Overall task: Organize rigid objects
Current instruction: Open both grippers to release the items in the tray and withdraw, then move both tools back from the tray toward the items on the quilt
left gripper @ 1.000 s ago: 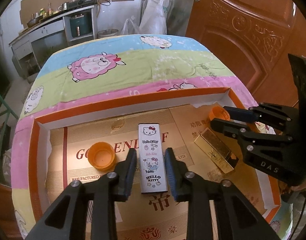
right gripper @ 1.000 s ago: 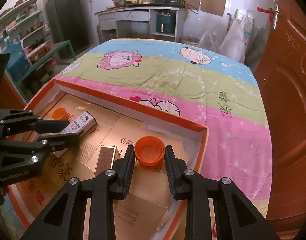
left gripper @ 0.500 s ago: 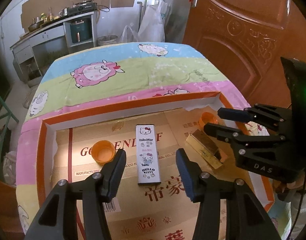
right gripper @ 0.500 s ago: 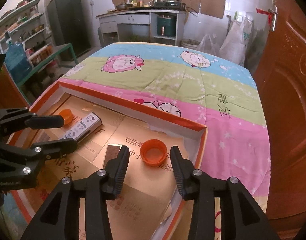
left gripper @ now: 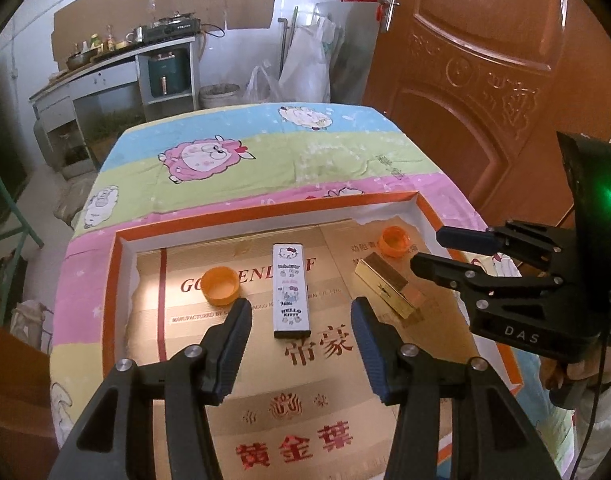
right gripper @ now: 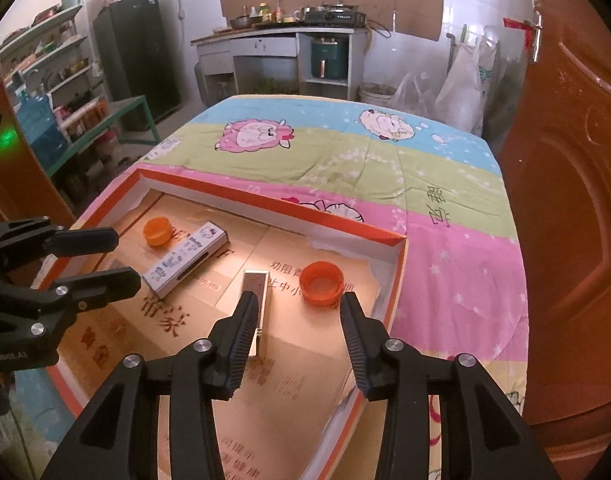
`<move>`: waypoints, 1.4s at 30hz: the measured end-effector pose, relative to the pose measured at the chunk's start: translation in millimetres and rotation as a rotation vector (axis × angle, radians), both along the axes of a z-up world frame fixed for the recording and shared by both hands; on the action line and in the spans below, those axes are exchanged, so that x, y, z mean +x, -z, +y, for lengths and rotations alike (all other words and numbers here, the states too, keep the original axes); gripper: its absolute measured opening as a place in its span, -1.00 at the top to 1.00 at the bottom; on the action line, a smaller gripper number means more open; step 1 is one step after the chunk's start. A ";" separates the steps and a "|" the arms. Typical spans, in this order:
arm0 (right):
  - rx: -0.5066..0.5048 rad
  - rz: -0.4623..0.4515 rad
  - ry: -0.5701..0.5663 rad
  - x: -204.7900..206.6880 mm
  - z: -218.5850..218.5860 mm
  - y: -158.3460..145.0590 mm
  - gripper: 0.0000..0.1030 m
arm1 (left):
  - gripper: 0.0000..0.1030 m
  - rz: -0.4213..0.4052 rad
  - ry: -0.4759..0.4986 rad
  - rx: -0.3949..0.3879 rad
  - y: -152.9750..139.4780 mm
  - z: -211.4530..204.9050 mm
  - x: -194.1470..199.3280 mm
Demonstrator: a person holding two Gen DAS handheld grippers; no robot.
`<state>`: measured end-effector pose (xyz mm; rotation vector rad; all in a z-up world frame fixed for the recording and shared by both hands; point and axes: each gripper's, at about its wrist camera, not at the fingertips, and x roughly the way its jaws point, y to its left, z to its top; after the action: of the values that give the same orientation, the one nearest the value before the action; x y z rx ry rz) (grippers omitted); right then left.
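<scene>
Both tongs released, left tongs (left gripper: 301, 312) above Hello Kitty box (left gripper: 291, 290), right tongs (right gripper: 299, 320) near orange cap (right gripper: 320, 282)

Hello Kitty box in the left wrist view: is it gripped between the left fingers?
No. The Hello Kitty box lies flat on the cardboard, clear of the open left fingers.

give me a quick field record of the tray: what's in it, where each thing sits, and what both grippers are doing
container: orange-rimmed tray, cardboard-lined, on a cartoon bedsheet
centre: Hello Kitty box, lying flat
left: light orange cap, open side up
right: gold box, lying flat
far right corner: dark orange cap, open side up
left gripper: open, empty, above the Hello Kitty box
right gripper: open, empty, near the dark orange cap
</scene>
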<state>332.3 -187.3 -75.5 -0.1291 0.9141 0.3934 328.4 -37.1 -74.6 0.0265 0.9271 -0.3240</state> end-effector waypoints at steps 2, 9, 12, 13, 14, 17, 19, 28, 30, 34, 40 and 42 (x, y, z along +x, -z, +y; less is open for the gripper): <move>0.001 -0.004 0.002 -6.0 0.3 -3.5 0.15 | 0.00 -0.006 -0.003 0.002 -3.1 1.0 -4.0; 0.027 -0.007 0.018 -30.7 0.7 -12.0 0.15 | 0.00 -0.026 -0.016 0.000 -12.3 5.4 -23.6; 0.031 -0.011 0.024 -41.7 2.1 -15.2 0.15 | 0.00 -0.029 -0.025 -0.005 -14.6 8.5 -32.6; 0.030 -0.012 0.025 -45.0 3.3 -16.2 0.15 | 0.00 -0.030 -0.027 -0.007 -14.7 9.7 -34.5; 0.028 -0.015 0.026 -50.4 4.6 -17.7 0.15 | 0.00 -0.030 -0.029 -0.011 -15.5 11.1 -37.3; 0.029 -0.021 0.027 -61.3 8.0 -21.1 0.15 | 0.00 -0.038 -0.036 -0.018 -18.9 14.7 -46.8; 0.029 -0.024 0.027 -69.4 9.7 -22.8 0.15 | 0.00 -0.045 -0.042 -0.019 -20.8 16.9 -52.7; 0.033 -0.034 0.036 -95.3 16.3 -32.8 0.15 | 0.00 -0.059 -0.058 -0.039 -30.6 27.0 -77.3; 0.032 -0.036 0.037 -101.8 17.3 -34.9 0.15 | 0.00 -0.060 -0.060 -0.041 -30.7 29.3 -82.2; 0.032 -0.040 0.040 -113.5 18.6 -38.2 0.15 | 0.00 -0.059 -0.062 -0.044 -31.8 32.7 -93.2; 0.032 -0.048 0.047 -131.4 20.8 -44.6 0.15 | 0.00 -0.069 -0.068 -0.056 -36.8 38.3 -109.2; 0.034 -0.050 0.049 -136.4 20.8 -46.4 0.15 | 0.00 -0.072 -0.069 -0.059 -38.3 40.4 -114.0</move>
<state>195.9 -166.5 -29.1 -0.0849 0.8592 0.3586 214.4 3.3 -36.3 -0.0476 0.8448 -0.2848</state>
